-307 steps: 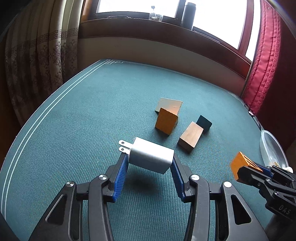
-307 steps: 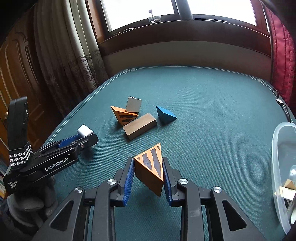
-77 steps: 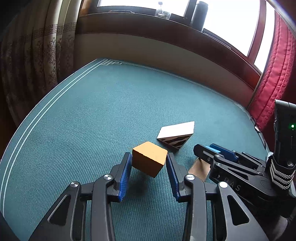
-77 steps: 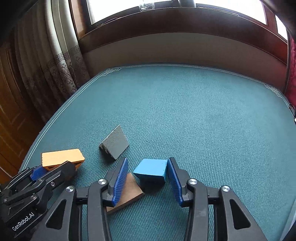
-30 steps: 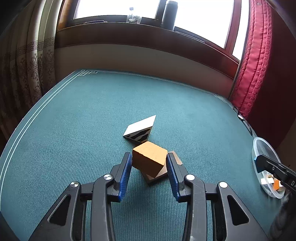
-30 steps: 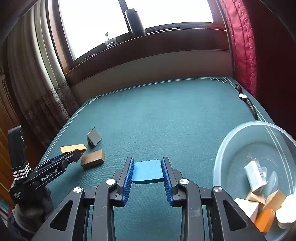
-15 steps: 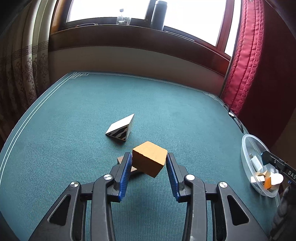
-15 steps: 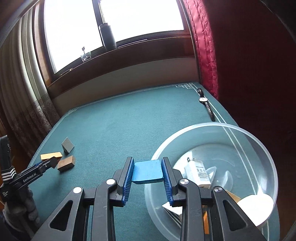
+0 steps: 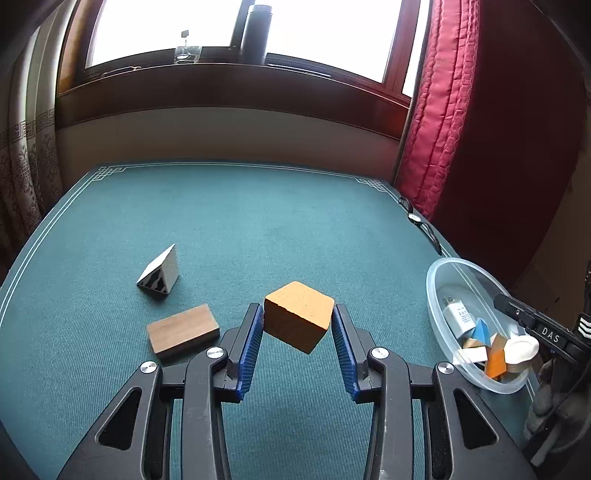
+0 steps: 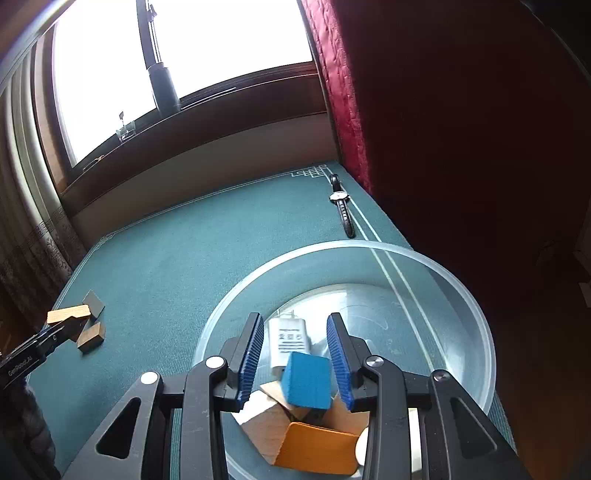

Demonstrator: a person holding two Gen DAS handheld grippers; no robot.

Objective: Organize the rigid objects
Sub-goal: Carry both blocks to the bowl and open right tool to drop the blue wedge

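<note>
The left gripper [image 9: 297, 325] is clenched on an orange wooden cube [image 9: 297, 316], held tilted above the green felt tabletop [image 9: 258, 229], with open felt ahead of it up to the white border lines at the far edge. The right gripper [image 10: 295, 345] hangs over the clear round plastic bowl [image 10: 461, 291] with its 2 blue-padded fingers [image 10: 252, 350] spread; the blue wooden block [image 10: 307, 380] sits between them, touching neither pad, and whether it already rests on the pile below cannot be told.

The bowl stands near the table's right edge, just beside the red quilted curtain [image 9: 439, 122]. In it lie a white plug adapter [image 10: 290, 341], pale wooden pieces [image 10: 266, 417] and an orange block [image 10: 317, 448]; the near part of the pile is cut off by the frame and by the gripper body.

On the left of the table, a brown rectangular wooden block [image 9: 181, 330] lies flat near the left gripper, and a grey wedge with black stripes [image 9: 159, 277] stands a little farther off. A black-strapped wristwatch [image 10: 341, 206] lies along the right border, beyond the bowl. On the far windowsill stand a dark cylindrical flask [image 9: 255, 35] and a small glass [image 9: 187, 53].
</note>
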